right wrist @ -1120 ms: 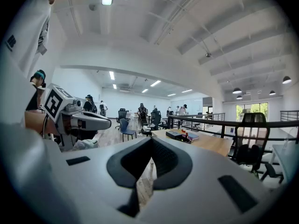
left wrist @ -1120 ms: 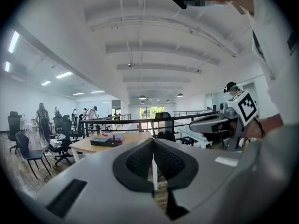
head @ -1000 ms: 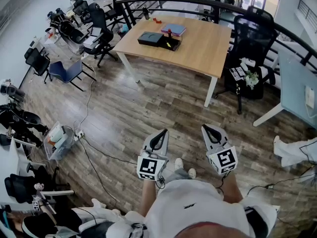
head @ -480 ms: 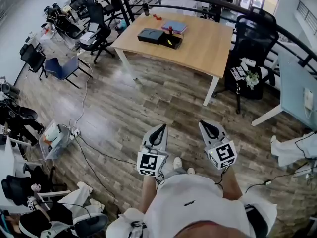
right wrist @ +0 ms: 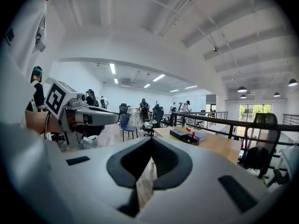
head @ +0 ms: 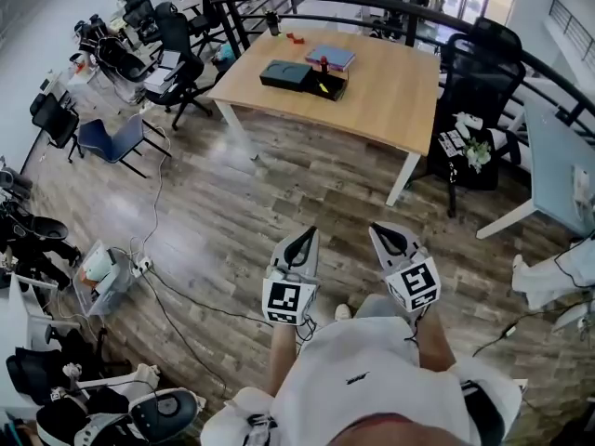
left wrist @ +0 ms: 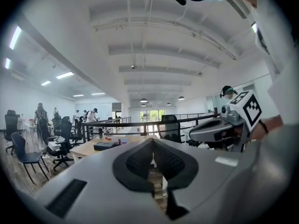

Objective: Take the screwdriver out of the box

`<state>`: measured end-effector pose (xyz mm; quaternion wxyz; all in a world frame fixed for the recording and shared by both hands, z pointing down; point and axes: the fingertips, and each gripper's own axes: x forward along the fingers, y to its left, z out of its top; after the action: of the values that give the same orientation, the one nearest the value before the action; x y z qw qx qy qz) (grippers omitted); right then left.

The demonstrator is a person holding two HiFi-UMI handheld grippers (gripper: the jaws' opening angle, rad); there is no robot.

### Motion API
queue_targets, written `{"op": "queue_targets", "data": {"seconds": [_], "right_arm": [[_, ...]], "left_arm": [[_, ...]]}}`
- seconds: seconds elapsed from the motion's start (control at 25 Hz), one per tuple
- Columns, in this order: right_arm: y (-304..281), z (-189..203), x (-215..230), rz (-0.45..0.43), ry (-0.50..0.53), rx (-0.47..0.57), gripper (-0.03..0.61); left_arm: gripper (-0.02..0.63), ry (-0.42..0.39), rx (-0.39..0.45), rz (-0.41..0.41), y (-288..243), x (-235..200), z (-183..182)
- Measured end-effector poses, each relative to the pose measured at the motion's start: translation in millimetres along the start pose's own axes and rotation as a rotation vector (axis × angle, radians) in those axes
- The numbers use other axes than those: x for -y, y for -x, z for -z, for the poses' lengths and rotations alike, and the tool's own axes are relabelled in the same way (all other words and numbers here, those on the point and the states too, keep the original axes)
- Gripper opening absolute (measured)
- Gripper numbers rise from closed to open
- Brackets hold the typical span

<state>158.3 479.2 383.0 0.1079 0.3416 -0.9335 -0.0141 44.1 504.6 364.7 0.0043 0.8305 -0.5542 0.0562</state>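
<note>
Far ahead on a wooden table (head: 390, 96) lies an open black box (head: 327, 84) with something yellow in it and a small red-topped thing standing at its rim. The screwdriver itself is too small to make out. A flat black case (head: 284, 72) lies left of the box and a purple book (head: 329, 56) behind it. My left gripper (head: 306, 236) and right gripper (head: 376, 230) are held side by side over the wood floor, well short of the table. Both are shut with nothing between the jaws. The box (right wrist: 190, 137) also shows in the right gripper view.
Office chairs (head: 112, 137) stand at the left, and a black chair (head: 479, 63) stands at the table's right end. Cables and a power strip (head: 139, 266) lie on the floor at the left. A dark railing (head: 372, 3) runs behind the table. A white desk (head: 558, 170) is at the right.
The person has stepped forward, so the floor and table have shifted in the head view. Both grippers stay shut and side by side in front of the body.
</note>
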Motion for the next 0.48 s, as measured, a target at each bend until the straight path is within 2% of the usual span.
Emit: {"op": "queue_targets", "data": {"seconds": [0.48], "right_arm": [[-57.6, -3.0, 40.9, -0.006, -0.003, 0.005, -0.006]], "left_arm": [[0.012, 0.001, 0.000, -0.017, -54.5, -45.8, 3.5]]}}
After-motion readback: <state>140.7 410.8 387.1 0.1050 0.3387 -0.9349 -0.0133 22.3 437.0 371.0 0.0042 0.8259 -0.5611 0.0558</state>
